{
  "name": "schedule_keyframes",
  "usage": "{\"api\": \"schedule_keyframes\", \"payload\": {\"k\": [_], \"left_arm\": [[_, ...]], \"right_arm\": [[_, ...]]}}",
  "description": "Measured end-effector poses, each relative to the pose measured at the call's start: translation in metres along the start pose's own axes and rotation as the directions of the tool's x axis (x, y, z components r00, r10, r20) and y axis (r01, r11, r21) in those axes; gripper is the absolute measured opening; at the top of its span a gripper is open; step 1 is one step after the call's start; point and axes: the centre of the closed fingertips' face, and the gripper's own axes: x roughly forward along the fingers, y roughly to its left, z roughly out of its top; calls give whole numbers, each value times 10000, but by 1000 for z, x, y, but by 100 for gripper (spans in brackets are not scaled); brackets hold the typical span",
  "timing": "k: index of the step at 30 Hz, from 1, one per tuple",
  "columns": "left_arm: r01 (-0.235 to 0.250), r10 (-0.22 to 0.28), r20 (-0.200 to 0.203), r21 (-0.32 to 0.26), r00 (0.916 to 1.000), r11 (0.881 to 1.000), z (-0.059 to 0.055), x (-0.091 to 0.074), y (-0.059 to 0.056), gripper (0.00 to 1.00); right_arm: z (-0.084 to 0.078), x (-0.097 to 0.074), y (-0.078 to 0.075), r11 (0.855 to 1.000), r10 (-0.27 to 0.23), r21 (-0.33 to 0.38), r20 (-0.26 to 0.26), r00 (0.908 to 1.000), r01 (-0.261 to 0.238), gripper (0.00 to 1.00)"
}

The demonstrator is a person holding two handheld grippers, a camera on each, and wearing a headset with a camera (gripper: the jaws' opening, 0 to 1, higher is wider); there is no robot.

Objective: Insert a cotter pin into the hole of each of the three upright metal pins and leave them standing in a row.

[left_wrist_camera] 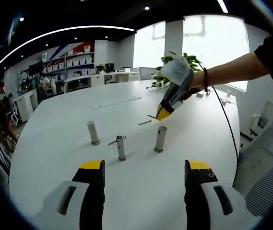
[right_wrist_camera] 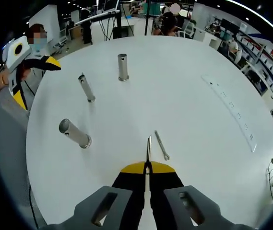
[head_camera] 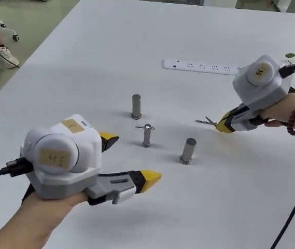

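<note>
Cotter pin pinched, ready to aim.
My right gripper (right_wrist_camera: 147, 168) is pressed together on a cotter pin (right_wrist_camera: 148, 148), point forward to aim at the metal pins (head_camera: 146, 136) in the middle of the table (head_camera: 85, 78); my left gripper (head_camera: 131, 157) hangs spread, free to steady one.

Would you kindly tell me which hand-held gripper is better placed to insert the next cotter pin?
Right, I'd judge. The right hand-held gripper is shut on a cotter pin, close to a bare metal pin; the left hand-held gripper is open and empty.
</note>
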Motion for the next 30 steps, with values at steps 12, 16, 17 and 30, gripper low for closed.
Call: {"api": "schedule_keyframes", "payload": {"k": [12, 16, 17, 30], "left_arm": [[382, -382, 61, 21, 9993, 9993, 8, 3, -11, 57], [559, -559, -80, 40, 9984, 9984, 9, 5, -15, 54], [621, -621, -90, 34, 9980, 9981, 10, 6, -17, 53], [1086, -1083, -294, 103, 9937, 9940, 18, 11, -28, 40]], "right_arm": [[9, -23, 30, 9969, -80, -779, 851, 9963, 146, 0], [17, -28, 45, 9933, 46, -1149, 1244, 9922, 98, 0], [19, -29, 47, 9922, 71, -1241, 1318, 9913, 93, 0], [43, -37, 82, 9662, 713, -2574, 2055, 9761, -164, 0]]}}
